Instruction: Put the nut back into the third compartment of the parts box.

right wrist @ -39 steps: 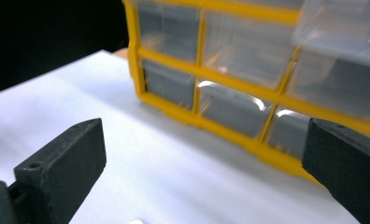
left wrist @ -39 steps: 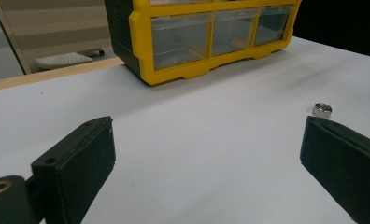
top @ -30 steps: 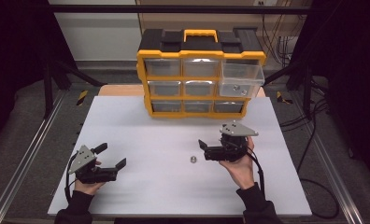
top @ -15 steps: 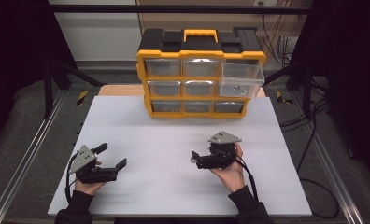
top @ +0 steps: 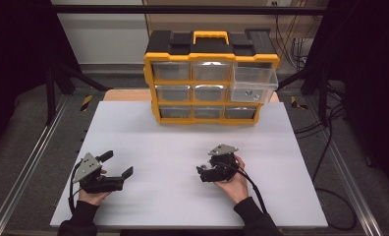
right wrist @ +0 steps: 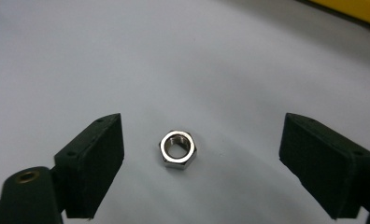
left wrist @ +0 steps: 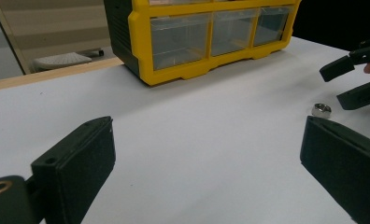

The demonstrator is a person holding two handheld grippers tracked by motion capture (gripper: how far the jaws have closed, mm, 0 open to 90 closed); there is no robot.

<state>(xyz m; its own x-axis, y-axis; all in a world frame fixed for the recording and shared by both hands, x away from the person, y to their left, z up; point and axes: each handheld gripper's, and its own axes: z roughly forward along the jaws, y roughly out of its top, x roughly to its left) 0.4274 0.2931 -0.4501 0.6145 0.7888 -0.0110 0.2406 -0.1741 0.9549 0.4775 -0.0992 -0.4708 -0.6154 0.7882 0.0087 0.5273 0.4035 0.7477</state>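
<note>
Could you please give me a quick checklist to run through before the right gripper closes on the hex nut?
1. Right gripper open: ok, jaws stand wide apart.
2. Hex nut between the jaws: ok, roughly centred in the right gripper view.
3. Nut lying flat on the white table, hole up: ok.
4. Jaws low enough to pinch the nut: cannot tell.
5. Left gripper out of the way: ok, open and off to the side.
6. Organizer's open drawer ready: ok, top right one is pulled out.
</note>
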